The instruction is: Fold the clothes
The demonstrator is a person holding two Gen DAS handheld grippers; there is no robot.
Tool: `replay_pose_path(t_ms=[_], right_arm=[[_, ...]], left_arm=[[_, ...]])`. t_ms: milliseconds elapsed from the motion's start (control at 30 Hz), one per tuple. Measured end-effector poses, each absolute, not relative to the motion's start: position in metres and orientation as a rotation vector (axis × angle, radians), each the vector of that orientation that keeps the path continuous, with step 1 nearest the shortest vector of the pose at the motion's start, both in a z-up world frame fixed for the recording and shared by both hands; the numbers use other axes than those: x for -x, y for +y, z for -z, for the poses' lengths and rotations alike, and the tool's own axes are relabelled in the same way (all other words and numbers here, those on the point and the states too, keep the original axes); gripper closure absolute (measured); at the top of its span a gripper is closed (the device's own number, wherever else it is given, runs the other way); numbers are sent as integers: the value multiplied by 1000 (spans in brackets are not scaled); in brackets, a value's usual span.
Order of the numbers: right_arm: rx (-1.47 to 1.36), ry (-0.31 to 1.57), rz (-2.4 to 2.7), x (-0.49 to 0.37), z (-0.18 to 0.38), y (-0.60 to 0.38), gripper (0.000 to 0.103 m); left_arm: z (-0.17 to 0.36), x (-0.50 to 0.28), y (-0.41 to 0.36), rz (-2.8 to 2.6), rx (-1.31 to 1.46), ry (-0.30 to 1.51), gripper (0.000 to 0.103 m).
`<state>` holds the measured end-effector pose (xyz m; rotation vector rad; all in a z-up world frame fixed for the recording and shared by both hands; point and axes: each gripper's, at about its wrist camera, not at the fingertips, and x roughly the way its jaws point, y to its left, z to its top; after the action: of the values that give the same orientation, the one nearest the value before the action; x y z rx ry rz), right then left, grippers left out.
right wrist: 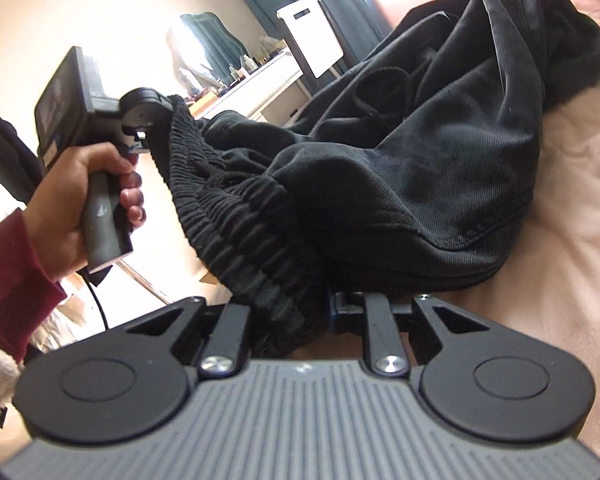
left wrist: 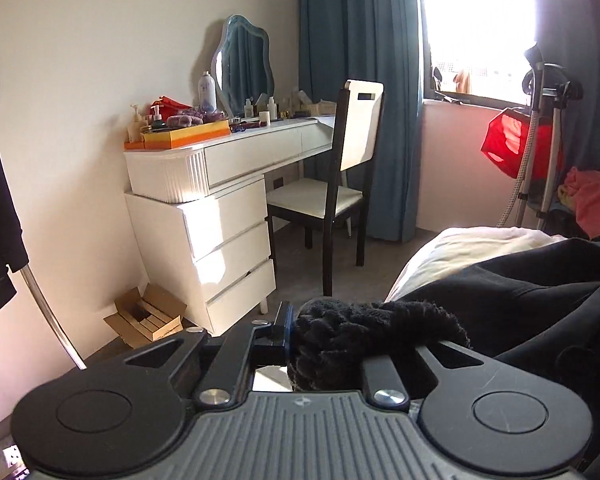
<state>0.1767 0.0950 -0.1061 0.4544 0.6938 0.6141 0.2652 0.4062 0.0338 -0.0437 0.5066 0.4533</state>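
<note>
Both grippers clamped on ribbed waistband [right wrist: 236, 216] of black pants [right wrist: 440, 152]: left gripper [left wrist: 324, 344] at far-left end, right gripper [right wrist: 316, 312] at near end. Rest of pants heaped on pink bedding [right wrist: 572, 208], right.

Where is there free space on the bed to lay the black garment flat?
The pale bedsheet is bare on the right of the black garment, up to the right gripper. The side toward the left gripper is crowded with bunched ribbed waistband.
</note>
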Motion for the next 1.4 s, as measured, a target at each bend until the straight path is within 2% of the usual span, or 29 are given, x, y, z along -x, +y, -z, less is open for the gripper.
replay_pose_path(t_ms=[100, 133, 167, 200, 233, 267, 300, 333, 367, 600, 900, 1167, 1400], right_arm=[[-442, 666, -647, -170, 110, 91, 69], [-422, 662, -660, -169, 108, 92, 62], [-401, 658, -673, -167, 107, 93, 48], [-382, 645, -690, -161, 105, 97, 39], [-366, 634, -704, -158, 103, 98, 27], [-350, 623, -719, -154, 100, 100, 15], [-334, 611, -734, -151, 98, 101, 14], [-320, 601, -746, -147, 95, 102, 14], [-323, 597, -745, -145, 92, 99, 14], [-284, 514, -711, -129, 61, 73, 16], [-230, 354, -575, -100, -1, -13, 16], [-163, 237, -416, -84, -37, -102, 16], [-111, 223, -293, -81, -33, -162, 16]], left_arm=[[-20, -250, 409, -480, 33, 511, 86], [-19, -244, 407, -504, 18, 515, 85], [-18, -238, 405, -529, 2, 519, 83], [-18, -232, 406, -542, 7, 525, 71], [-19, -224, 409, -559, 27, 527, 53], [-19, -216, 411, -576, 47, 528, 43], [-20, -205, 414, -585, 65, 533, 28], [-21, -195, 417, -594, 82, 538, 18], [-23, -185, 419, -603, 100, 544, 16], [-57, -103, 389, -643, 83, 487, 15], [-128, -35, 237, -360, 111, 321, 14], [-126, -7, 111, -179, 64, 278, 14], [-111, 1, 30, -77, 37, 271, 14]])
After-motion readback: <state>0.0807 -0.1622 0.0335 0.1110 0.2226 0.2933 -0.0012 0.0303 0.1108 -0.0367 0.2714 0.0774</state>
